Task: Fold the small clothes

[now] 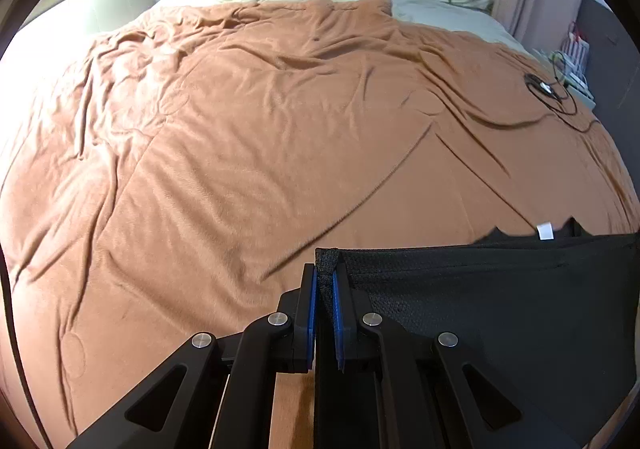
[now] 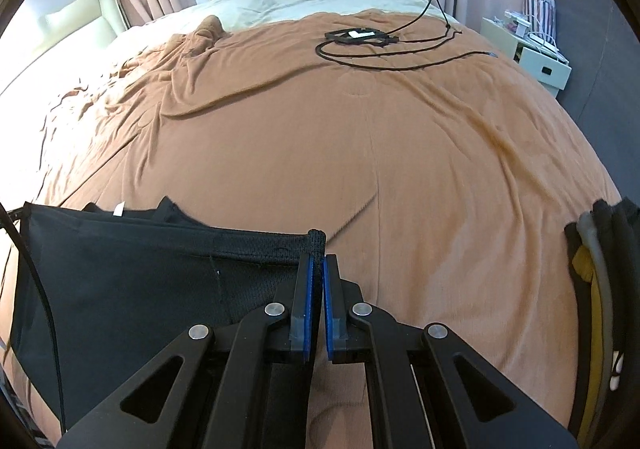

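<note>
Your left gripper (image 1: 325, 281) has its jaws clamped on one top corner of the black garment (image 1: 500, 289); the mesh hem bunches up between the blue pads (image 1: 336, 313). Your right gripper (image 2: 317, 269) pinches the opposite corner of the same garment (image 2: 140, 273) — jaws narrow, cloth poking out above the tips. The garment stretches taut between the two, its top edge roughly level, the body hanging below over the near part of the bed. A white tag (image 1: 545, 231) shows at the far edge of the cloth. The orange blanket (image 1: 260, 137) under it is rumpled, more so on the left. Farther up the bed lies a black cable (image 2: 400, 53) looped around a small black device (image 2: 356, 35). At the right edge of the right view — a stack of dark and yellow clothes (image 2: 600, 281)
</note>
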